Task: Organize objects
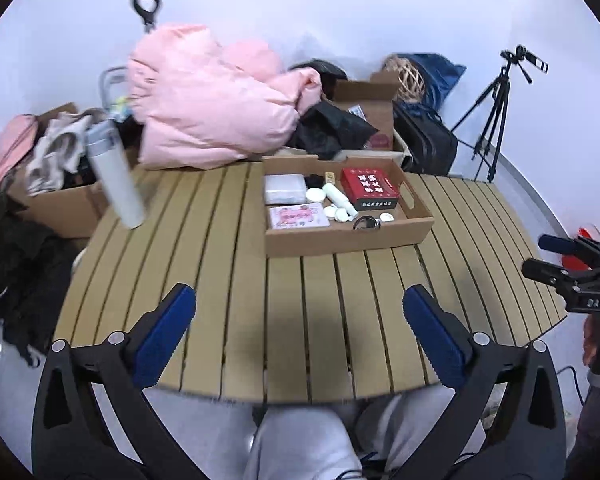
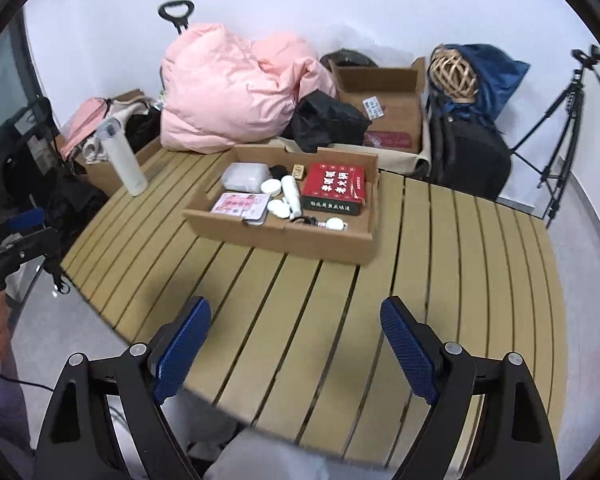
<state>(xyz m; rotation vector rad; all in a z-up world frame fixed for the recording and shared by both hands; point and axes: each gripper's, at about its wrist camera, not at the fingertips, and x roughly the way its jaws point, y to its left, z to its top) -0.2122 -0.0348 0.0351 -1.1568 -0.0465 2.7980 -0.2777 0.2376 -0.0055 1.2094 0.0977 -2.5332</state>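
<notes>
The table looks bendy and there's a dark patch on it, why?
In both wrist views the fisheye lens curves the slatted table and darkens the corners. In the left wrist view, the dark patch lies between the open left tool fingers, likely a shadow.

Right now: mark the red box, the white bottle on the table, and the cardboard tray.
red box (image 2: 332, 184), right wrist view, on its printed lid.
white bottle (image 2: 125, 164), right wrist view, on its body.
cardboard tray (image 1: 340, 240), left wrist view, on its near wall.
</notes>
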